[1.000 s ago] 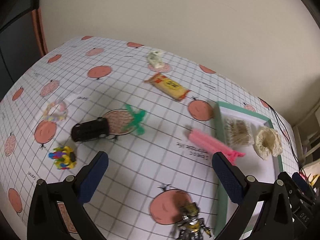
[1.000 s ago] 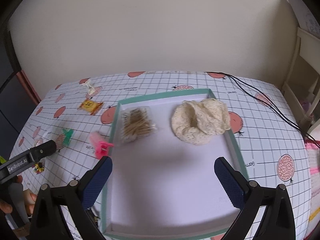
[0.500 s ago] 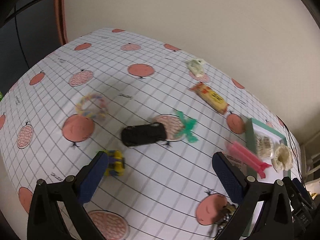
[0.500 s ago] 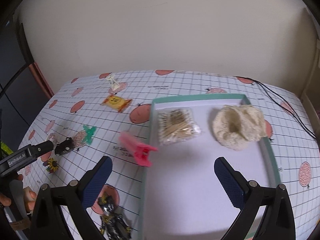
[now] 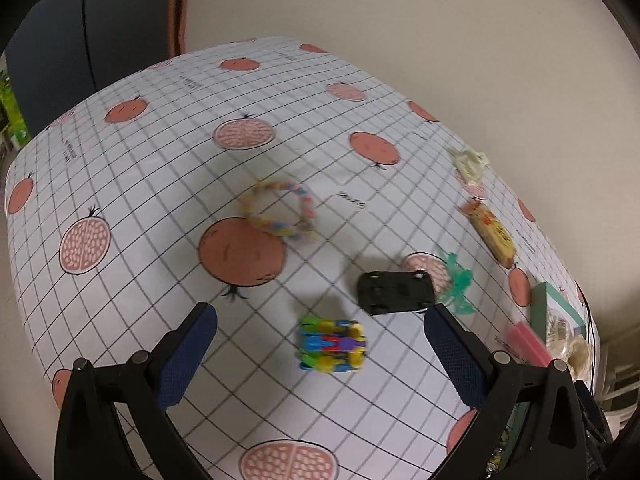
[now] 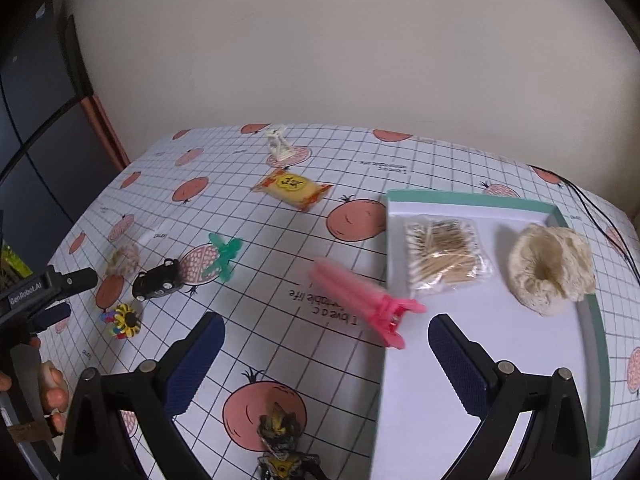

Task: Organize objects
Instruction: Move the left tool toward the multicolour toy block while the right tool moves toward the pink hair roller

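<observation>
My left gripper (image 5: 320, 354) hangs open above a multicoloured block toy (image 5: 332, 345); a black toy car (image 5: 395, 292) lies just beyond it and a pastel braided ring (image 5: 280, 209) farther off. My right gripper (image 6: 326, 360) is open too, over the table by the teal-rimmed white tray (image 6: 578, 364). A pink clip (image 6: 362, 304) rests half across the tray's left edge. Inside the tray lie a bag of cotton swabs (image 6: 444, 256) and a cream scrunchie (image 6: 552, 270). A dark robot figure (image 6: 282, 444) lies below the right gripper's fingers.
A yellow snack packet (image 6: 294, 188), a green plastic clip (image 6: 224, 258) and a small cream figurine (image 6: 278, 146) lie on the pomegranate-print cloth (image 5: 160, 184). The left gripper (image 6: 44, 292) and a hand (image 6: 50, 388) show at the left. A black cable (image 6: 600, 216) runs past the tray.
Both grippers have swung to the left. The left one now looks at the block toy, car and ring instead of the tray side. The right view now takes in the loose objects left of the tray.
</observation>
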A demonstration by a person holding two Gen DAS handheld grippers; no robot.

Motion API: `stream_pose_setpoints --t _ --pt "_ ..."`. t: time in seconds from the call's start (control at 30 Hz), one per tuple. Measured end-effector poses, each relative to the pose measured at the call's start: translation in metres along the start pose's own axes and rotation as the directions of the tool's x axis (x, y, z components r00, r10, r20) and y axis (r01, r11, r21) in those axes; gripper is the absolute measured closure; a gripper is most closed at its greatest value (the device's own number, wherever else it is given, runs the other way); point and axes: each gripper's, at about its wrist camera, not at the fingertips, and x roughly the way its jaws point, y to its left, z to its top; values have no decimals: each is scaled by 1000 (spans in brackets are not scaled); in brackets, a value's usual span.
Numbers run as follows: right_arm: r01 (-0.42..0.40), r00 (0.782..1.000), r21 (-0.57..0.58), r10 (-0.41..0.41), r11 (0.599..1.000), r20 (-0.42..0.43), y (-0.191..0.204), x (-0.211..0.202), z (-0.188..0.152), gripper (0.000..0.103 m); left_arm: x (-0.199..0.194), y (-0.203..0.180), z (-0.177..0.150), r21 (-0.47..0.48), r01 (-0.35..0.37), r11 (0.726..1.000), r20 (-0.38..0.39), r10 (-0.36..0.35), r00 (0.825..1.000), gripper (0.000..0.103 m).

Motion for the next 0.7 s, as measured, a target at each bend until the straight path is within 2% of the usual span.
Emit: stream_pose_setpoints --t 0.13,0.33,0.7 --pt "20 1000 -10 -20 1000 5 -3 3 3 0 5 3 -2 -3 -8 1000 -18 8 1000 0" --pt "41 999 36 -41 999 0 -20 11 8 0 17 -9 -8 56 -41 998 -49 43 998 0" --pt "55 998 37 -54 998 -29 -33 32 11 9 37 -19 -14 71 -78 994 -93 84 992 0"
